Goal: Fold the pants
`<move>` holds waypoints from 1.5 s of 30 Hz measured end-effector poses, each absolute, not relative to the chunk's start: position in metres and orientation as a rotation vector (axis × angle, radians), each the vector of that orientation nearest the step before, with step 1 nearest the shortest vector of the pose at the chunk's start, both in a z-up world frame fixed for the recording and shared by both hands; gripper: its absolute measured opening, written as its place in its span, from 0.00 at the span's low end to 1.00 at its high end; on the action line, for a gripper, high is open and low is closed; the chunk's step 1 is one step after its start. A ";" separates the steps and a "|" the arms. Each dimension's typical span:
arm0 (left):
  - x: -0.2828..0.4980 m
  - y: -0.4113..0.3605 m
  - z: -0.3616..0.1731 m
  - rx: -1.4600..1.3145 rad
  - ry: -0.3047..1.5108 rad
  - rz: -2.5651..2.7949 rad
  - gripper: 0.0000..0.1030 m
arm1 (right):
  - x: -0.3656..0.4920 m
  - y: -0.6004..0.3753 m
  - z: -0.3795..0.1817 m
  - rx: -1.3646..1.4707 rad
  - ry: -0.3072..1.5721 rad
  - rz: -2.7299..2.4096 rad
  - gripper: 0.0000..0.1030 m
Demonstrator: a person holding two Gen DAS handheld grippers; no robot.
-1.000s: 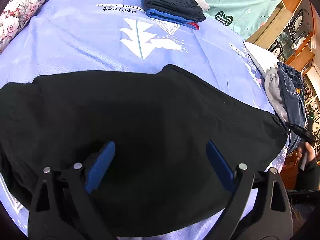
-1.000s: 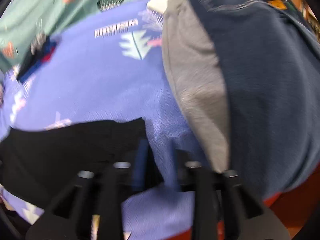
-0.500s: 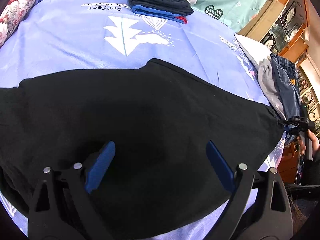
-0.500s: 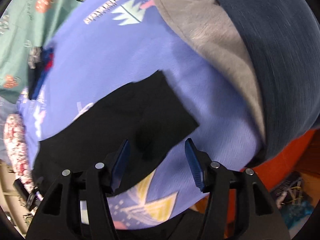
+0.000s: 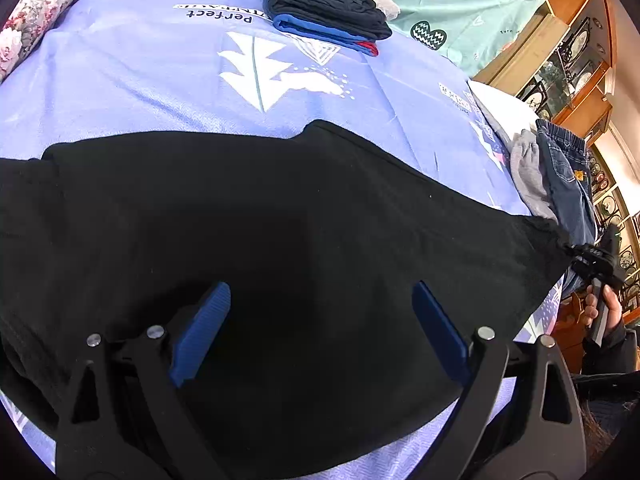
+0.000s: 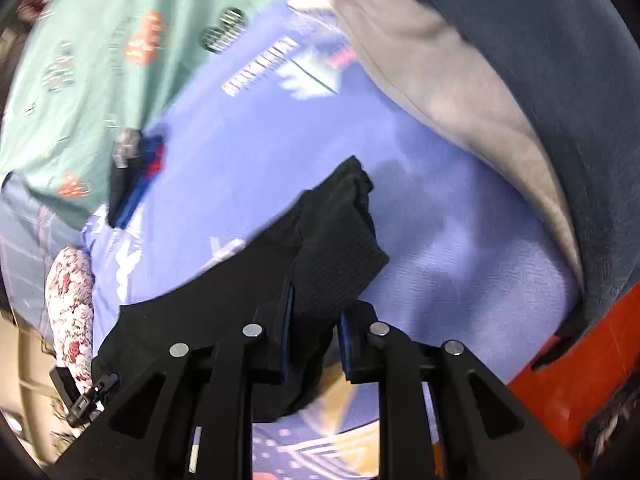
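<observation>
Black pants [image 5: 280, 240] lie spread across the purple bedsheet [image 5: 160, 72]. My left gripper [image 5: 320, 328] hovers open over their middle, its blue pads wide apart and holding nothing. In the right wrist view my right gripper [image 6: 314, 336] is shut on the leg end of the black pants [image 6: 336, 248], which bunches up between the blue pads and lifts off the sheet [image 6: 440, 240]. In the left wrist view the right gripper [image 5: 592, 260] shows at the pants' right end.
A folded stack of dark and blue clothes [image 5: 324, 8] lies at the far side. A pile of jeans [image 5: 564, 184] and grey cloth [image 5: 524, 168] lies at the right edge, seen close in the right wrist view [image 6: 500, 60]. A floral pillow [image 5: 36, 16] lies far left.
My right gripper went from open above the pants' leg end to shut on it, and the cloth now bunches and lifts. My left gripper stayed open over the pants.
</observation>
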State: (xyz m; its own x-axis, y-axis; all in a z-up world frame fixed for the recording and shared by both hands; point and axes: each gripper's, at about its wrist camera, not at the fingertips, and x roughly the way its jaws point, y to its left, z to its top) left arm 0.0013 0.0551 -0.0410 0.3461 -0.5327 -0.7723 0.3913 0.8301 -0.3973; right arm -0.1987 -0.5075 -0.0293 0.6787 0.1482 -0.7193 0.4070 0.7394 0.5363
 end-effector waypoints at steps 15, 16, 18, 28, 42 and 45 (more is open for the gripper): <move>-0.026 0.087 -0.029 -0.231 1.010 -0.516 0.91 | -0.098 -0.151 -0.046 -0.250 0.980 0.453 0.40; -0.026 0.090 -0.030 -0.234 1.011 -0.510 0.91 | -0.100 -0.151 -0.043 -0.265 0.979 0.478 0.40; -0.024 0.095 -0.032 -0.252 1.016 -0.500 0.91 | -0.102 -0.166 -0.030 -0.181 0.973 0.537 0.43; -0.025 0.087 -0.034 -0.242 1.016 -0.511 0.93 | -0.076 -0.174 -0.022 -0.071 0.981 0.517 0.39; -0.026 0.092 -0.036 -0.257 1.007 -0.500 0.94 | -0.081 -0.141 -0.014 -0.169 0.974 0.592 0.05; -0.029 0.097 -0.035 -0.258 1.003 -0.500 0.94 | -0.082 -0.139 -0.034 -0.178 1.004 0.601 0.15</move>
